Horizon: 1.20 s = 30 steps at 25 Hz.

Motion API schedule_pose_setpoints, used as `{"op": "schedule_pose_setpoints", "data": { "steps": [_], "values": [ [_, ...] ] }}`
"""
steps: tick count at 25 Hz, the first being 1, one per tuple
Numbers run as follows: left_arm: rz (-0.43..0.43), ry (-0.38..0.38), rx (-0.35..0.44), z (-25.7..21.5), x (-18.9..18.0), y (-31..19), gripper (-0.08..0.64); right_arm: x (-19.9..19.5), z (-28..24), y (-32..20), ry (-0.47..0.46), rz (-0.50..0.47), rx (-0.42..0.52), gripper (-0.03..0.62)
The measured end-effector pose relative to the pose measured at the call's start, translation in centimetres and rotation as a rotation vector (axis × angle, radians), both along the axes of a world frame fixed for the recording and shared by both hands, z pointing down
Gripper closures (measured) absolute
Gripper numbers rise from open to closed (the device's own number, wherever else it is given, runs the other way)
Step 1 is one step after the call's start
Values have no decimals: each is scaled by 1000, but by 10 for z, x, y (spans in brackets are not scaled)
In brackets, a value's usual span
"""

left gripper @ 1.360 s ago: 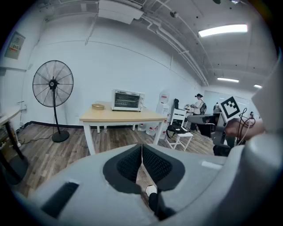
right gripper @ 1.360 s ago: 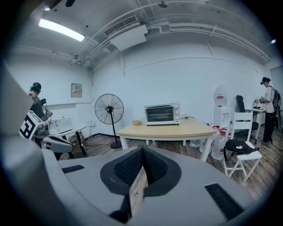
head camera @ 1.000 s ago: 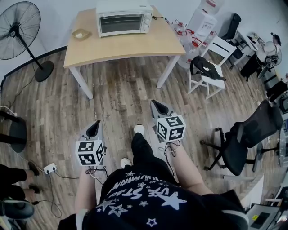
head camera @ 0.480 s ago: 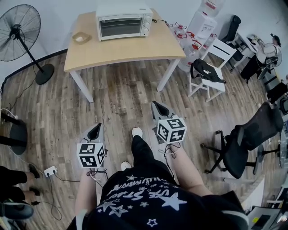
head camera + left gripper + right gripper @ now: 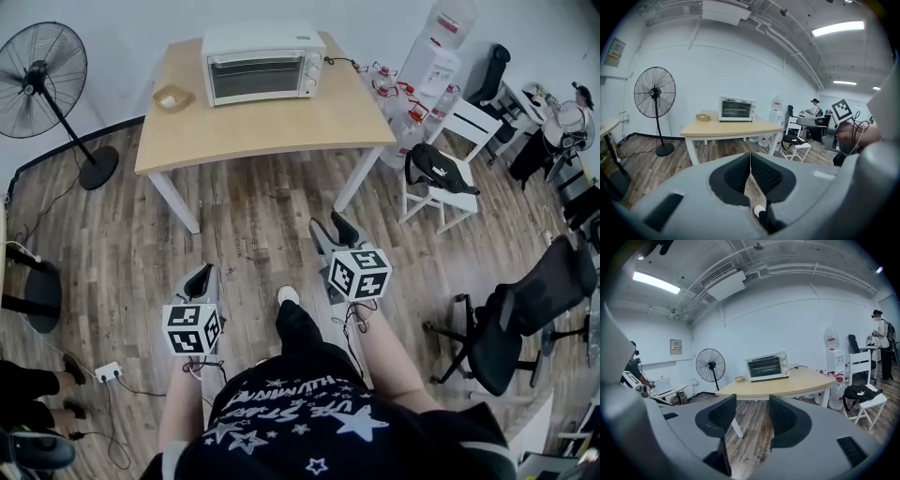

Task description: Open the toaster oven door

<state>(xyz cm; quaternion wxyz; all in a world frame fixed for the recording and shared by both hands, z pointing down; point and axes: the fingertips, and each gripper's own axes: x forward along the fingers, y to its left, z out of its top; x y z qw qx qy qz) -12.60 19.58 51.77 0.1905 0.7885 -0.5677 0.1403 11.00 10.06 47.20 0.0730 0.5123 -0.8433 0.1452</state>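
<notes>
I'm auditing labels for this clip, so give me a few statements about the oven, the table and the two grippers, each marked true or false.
1. The toaster oven has its door shut. True.
2. The oven stands on the floor. False: it stands on the wooden table.
3. The right gripper has its jaws apart. True; they have just been opening, with nothing between them.
4. The left gripper grips the oven's handle. False: its jaws are together on nothing, well short of the table.
5. In the head view, a fan stands left of the table. True.
</notes>
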Motion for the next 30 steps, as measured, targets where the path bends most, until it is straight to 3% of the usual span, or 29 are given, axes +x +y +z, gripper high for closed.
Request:
{"op": "schedule_pose_setpoints", "data": {
  "steps": [4,18,30],
  "values": [
    [-13,-9,-2,-4,1,-47,537,4,3,-55,-26,13,-29,341],
    [-110,-44,16,-25,19,-202,537,23,-5,-233,-77,-74,-63,331],
    [-189,-62,9,-29,13,-256,538,19,2,-302,-108,-126,-115,331]
  ]
}}
